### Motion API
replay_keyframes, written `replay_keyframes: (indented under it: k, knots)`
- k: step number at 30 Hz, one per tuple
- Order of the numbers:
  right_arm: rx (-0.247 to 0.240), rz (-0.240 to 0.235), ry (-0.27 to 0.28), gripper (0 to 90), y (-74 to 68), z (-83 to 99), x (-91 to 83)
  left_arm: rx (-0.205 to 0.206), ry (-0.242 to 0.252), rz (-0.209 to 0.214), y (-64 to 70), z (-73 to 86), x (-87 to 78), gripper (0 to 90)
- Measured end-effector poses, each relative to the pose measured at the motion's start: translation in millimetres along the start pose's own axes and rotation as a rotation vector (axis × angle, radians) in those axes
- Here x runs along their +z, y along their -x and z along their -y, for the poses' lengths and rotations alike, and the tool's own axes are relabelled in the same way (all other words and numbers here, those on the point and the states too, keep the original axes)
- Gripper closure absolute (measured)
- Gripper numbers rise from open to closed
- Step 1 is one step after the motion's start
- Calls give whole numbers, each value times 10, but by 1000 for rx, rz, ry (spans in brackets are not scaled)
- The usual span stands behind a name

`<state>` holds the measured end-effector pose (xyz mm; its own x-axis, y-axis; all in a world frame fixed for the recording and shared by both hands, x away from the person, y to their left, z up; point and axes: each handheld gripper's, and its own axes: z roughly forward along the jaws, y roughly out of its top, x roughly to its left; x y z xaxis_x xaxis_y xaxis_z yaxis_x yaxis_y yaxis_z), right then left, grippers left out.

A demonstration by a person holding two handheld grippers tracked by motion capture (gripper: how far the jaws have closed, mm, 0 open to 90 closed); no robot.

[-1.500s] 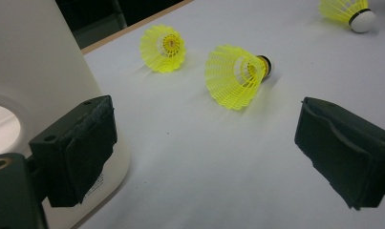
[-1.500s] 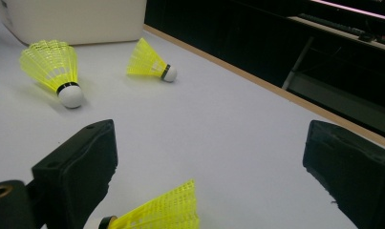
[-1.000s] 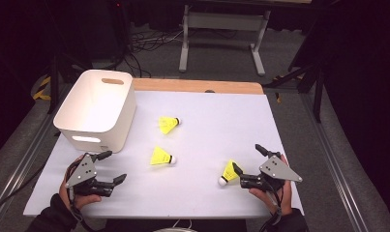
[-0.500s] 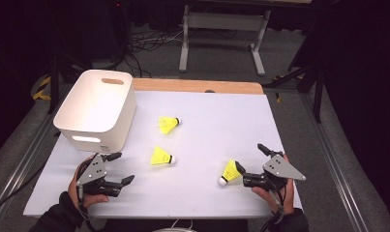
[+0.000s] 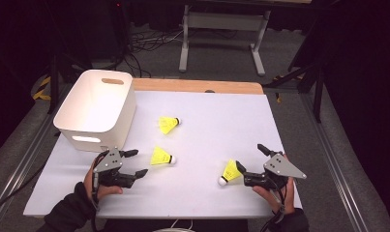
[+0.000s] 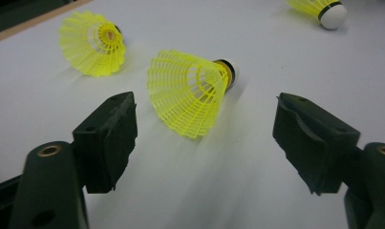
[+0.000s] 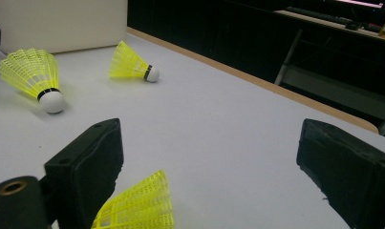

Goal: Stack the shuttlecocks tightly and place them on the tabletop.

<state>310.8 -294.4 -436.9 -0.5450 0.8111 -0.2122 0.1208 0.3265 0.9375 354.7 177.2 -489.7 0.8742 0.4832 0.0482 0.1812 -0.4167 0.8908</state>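
Three shuttlecocks lie loose on the table, none in the bin yet, so all is left to do. Left gripper spread wide, closing on the middle shuttlecock; right gripper spread too, beside the near one, far one untouched

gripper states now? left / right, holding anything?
Left gripper: open, holding nothing; the middle shuttlecock lies just ahead of its jaws.
Right gripper: open, holding nothing; the near shuttlecock lies by one jaw.
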Motion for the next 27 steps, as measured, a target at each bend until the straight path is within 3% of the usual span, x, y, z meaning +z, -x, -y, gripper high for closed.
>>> replay_keyframes:
  k: [6,7,13,18,19,23,25,27]
  knots:
    - [5,0,-12,100,19,14,17,-37,-39,34,-50,-11,128,361]
    - [5,-3,-15,103,20,18,23,-48,-48,48,-67,-15,159,418]
    - [8,-3,-19,108,35,21,18,-66,-69,75,-84,-49,231,542]
    - [11,-8,-23,113,41,26,25,-55,-75,98,-87,-85,288,623]
    - [9,-9,-24,119,41,26,21,-52,-72,120,-80,-102,316,651]
    - [9,-10,-26,122,45,28,18,-32,-77,128,-64,-133,354,700]
    - [3,-11,-30,125,42,27,14,-16,-70,126,-56,-152,362,818]
    - [5,-13,-27,126,46,27,14,-15,-54,133,-64,-170,356,880]
